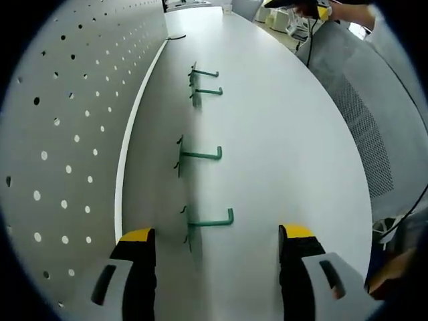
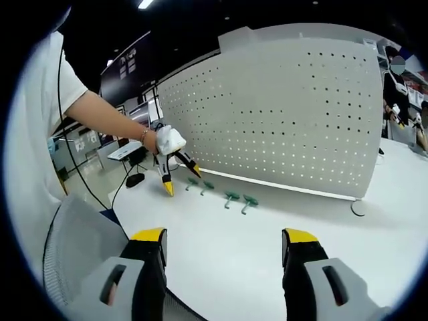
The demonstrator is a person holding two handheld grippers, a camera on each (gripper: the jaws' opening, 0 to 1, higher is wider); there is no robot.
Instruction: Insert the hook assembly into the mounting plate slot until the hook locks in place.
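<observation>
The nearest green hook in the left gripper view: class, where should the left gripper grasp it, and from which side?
Probably the straight shank of the nearest green hook, taken from above: it lies flat on the white table between the open left gripper jaws, leaving its backplate free.

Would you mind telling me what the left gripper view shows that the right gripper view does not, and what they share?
The left gripper view gives a close look down the row of green hooks lying on the white table, with a mesh chair back at the table's far side.

The right gripper view takes in the person's hand holding the left gripper, fingers spread just above the table near the hooks, and the whole upright pegboard.

Both show the pegboard, the hooks, the table, and open yellow-tipped fingers of their own gripper.
</observation>
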